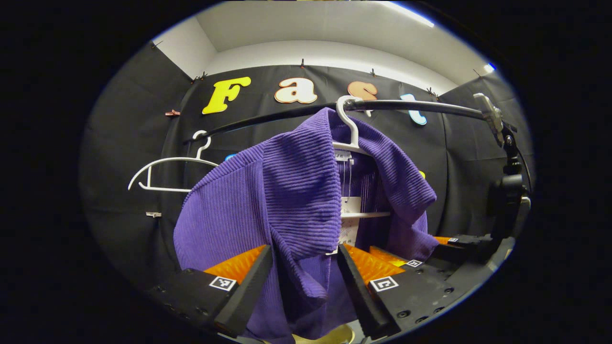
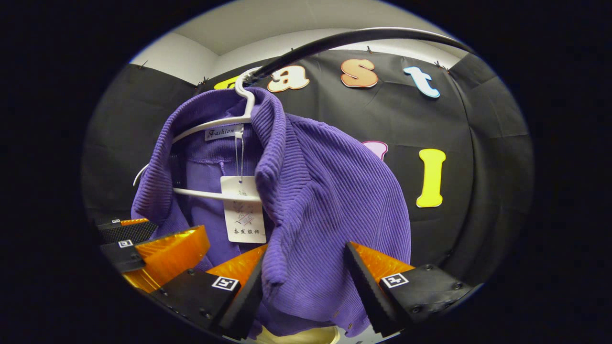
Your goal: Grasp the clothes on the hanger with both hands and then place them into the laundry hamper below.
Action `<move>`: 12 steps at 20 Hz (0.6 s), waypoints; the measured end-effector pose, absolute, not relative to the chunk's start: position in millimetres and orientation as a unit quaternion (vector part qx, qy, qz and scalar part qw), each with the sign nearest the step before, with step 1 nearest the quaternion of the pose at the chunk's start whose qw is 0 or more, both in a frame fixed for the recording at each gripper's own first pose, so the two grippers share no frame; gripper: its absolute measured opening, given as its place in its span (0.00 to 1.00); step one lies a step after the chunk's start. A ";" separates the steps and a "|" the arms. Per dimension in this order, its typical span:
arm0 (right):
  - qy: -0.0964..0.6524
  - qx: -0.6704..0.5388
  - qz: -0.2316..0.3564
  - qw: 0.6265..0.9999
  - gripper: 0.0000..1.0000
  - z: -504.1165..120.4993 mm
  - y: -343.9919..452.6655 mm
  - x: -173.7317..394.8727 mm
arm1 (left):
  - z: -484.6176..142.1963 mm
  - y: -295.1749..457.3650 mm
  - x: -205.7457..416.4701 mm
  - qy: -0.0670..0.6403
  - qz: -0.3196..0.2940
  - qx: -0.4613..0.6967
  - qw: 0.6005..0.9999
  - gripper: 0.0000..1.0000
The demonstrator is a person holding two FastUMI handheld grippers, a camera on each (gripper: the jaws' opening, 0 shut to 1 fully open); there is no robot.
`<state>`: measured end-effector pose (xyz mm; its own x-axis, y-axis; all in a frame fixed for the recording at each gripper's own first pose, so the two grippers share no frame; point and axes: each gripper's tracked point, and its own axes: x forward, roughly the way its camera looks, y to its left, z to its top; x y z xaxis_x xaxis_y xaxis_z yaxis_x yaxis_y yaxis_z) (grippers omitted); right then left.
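The purple top (image 1: 296, 191) is being hung on a white hanger (image 1: 351, 129), & the hanger is being hooked on the black rail (image 1: 420, 106) above it. Both grippers are being held low, under the rail & in front of the top.

The left gripper (image 1: 306, 279) is being held open w/ a fold of the top lying between its fingers. The right gripper (image 2: 306, 282) is being held open too, w/ the other front edge between its fingers. Cloth isn't being pinched yet, as far as can be judged.

To do this step well, thick folds should be squeezed on both sides together, then the top is lifted up & off the hanger, not yanked down.

The top is looking ribbed, soft & floppy. A paper tag (image 2: 244, 210) is being hung inside the neck. A pale round rim (image 2: 306, 336), maybe the hamper, is being seen just under the top.
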<state>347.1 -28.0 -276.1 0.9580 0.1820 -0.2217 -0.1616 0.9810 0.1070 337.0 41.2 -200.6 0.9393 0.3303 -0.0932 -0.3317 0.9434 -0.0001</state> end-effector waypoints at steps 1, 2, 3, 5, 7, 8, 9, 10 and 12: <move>0.114 0.044 0.087 0.989 0.93 -275.8 -29.3 349.3 | -198.6 37.5 338.7 0.042 0.163 -0.009 0.986 0.83; 0.114 0.045 0.086 0.989 0.93 -275.1 -31.1 351.3 | -199.0 34.1 336.8 0.041 0.159 -0.010 0.986 0.78; 0.114 0.048 0.084 0.989 0.92 -275.0 -33.4 353.0 | -200.5 32.0 337.4 0.043 0.155 -0.012 0.987 0.77; 0.118 0.053 0.085 0.988 0.92 -278.1 -35.5 354.6 | -205.7 32.7 339.4 0.048 0.155 -0.011 0.987 0.77; 0.126 0.053 0.091 0.986 0.92 -284.8 -31.7 353.6 | -212.8 40.1 340.8 0.059 0.170 -0.006 0.984 0.78; 0.127 0.049 0.091 0.987 0.93 -287.1 -32.2 354.1 | -215.4 46.5 340.5 0.062 0.181 -0.004 0.982 0.78; 0.126 0.047 0.091 0.987 0.93 -290.1 -31.7 356.5 | -217.7 53.0 341.4 0.061 0.191 -0.003 0.980 0.78; 0.127 0.049 0.090 0.987 0.93 -293.0 -30.1 357.3 | -221.3 56.8 342.0 0.067 0.197 -0.003 0.978 0.78; 0.128 0.054 0.087 0.986 0.93 -294.3 -29.1 354.7 | -228.8 68.8 340.8 0.075 0.216 0.004 0.973 0.79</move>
<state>354.7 -29.1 -294.3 0.9519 0.1863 -0.2432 -0.1588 0.9790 0.1281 340.8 68.8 -228.8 0.8953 0.4214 -0.1441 -0.4204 0.9065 0.0393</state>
